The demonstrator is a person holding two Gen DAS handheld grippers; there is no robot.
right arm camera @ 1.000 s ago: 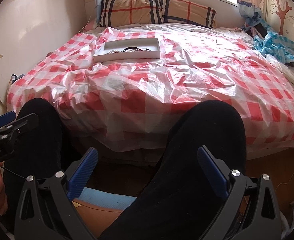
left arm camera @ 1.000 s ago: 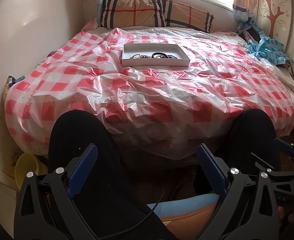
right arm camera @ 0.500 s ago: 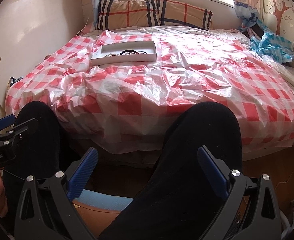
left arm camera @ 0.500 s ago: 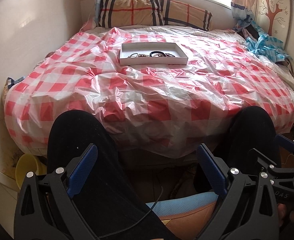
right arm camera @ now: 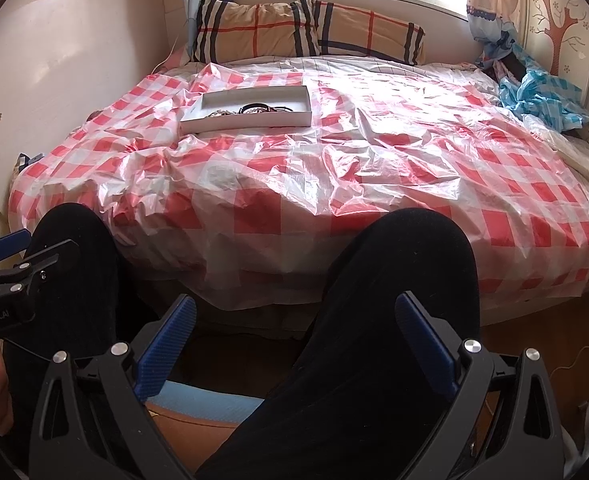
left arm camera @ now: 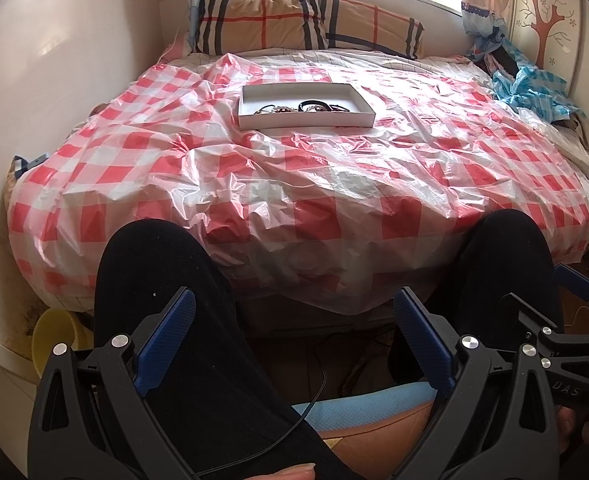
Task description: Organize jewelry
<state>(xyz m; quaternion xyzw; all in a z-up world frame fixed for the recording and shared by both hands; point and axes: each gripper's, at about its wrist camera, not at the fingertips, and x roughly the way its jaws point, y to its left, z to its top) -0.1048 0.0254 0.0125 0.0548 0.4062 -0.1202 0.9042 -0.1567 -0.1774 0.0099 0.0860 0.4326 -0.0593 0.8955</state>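
A shallow white box lies far back on the bed, on the red-and-white checked plastic sheet. Inside it lie tangled bracelets and dark hair bands. My left gripper hangs low over the person's knees, open and holding nothing. My right gripper is equally low and open, with nothing between its fingers. The box is far ahead of both. In the left wrist view the right gripper's body shows at the lower right edge.
A person's black-trousered legs fill the foreground before the bed edge. Plaid pillows lean under the window. A blue cloth heap lies at the bed's right side. A yellow bin stands by the left wall.
Both cameras have tipped down and drawn back slightly, so the bed and box sit a little lower in the views. Both grippers stay open.
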